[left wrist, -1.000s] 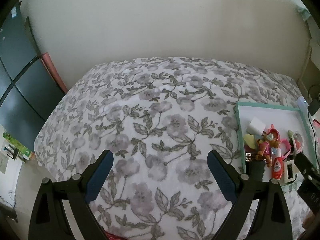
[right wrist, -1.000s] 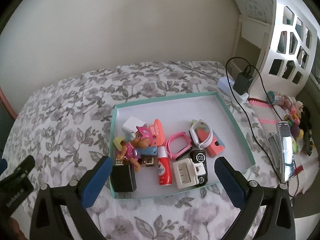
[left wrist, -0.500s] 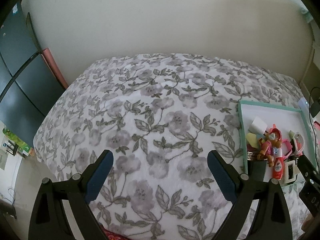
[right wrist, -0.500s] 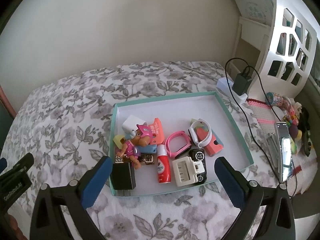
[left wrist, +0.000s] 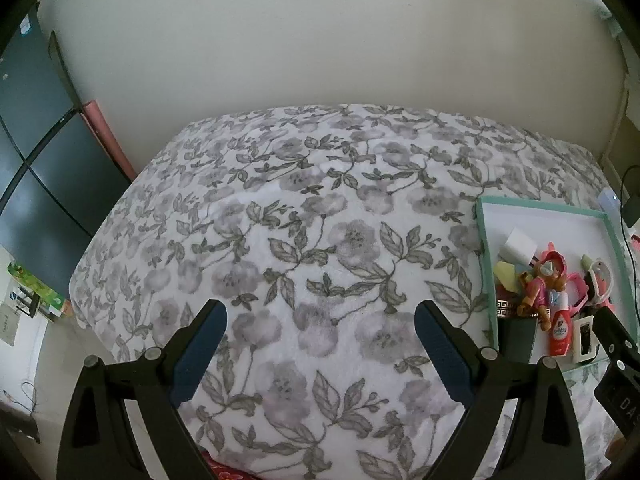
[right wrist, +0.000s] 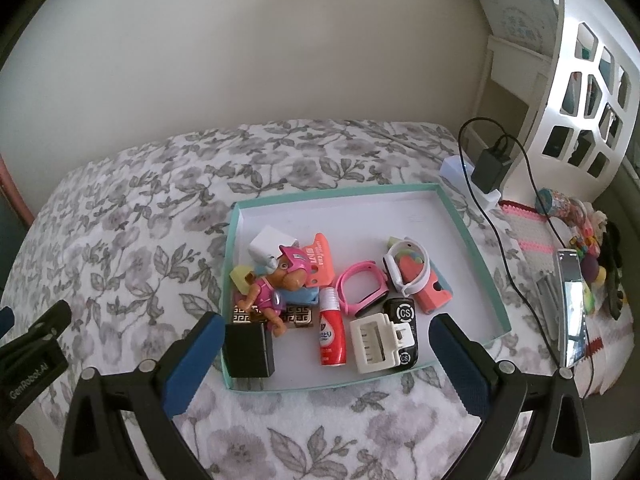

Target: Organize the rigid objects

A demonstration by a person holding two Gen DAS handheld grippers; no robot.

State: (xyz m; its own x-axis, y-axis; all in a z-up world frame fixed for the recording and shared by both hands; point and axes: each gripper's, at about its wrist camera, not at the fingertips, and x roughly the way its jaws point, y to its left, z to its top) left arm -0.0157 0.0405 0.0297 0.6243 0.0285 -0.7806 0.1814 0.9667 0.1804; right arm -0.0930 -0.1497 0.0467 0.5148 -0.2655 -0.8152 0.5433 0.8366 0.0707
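Right tool (right wrist: 326,360) hangs above the near edge of the teal-rimmed tray (right wrist: 472,240) with its blue-padded fingers (right wrist: 192,360) spread wide and nothing between them; the spread brackets the near row of objects, which suits a descent onto any one of them. Left tool (left wrist: 320,352), equally wide and empty, hovers over bare floral bedspread (left wrist: 312,208), with the tray at its 3 o'clock, a stance that leaves the cluttered side to the other hand.

Tray contents, read outward from the right tool:
- At 11 o'clock, nearest the left finger, a black charger block (right wrist: 249,350) stands in the near left corner.
- At 12 o'clock, a red tube (right wrist: 331,336) lies lengthwise, cap pointing away.
- At 1 o'clock, a cream hair claw (right wrist: 376,346) rests partly over a black tag marked CS (right wrist: 404,312).
- Beyond the block, a toy figure in pink (right wrist: 276,284) sprawls across a patterned black-and-gold piece (right wrist: 244,316), with a white block (right wrist: 268,242) and an orange card (right wrist: 320,258) behind.
- Farther right, a pink band (right wrist: 362,288) and a white ring (right wrist: 404,268) lean on a salmon case (right wrist: 434,292).

All small rigid pieces in view lie inside the tray, heaped toward its near half; the far half shows bare white floor. Such a scene fits either a gathering nearly complete or a pile awaiting sorting elsewhere. Beside the bed at 2 o'clock, a cable (right wrist: 516,264) and phone (right wrist: 572,304) lie outside the tray.
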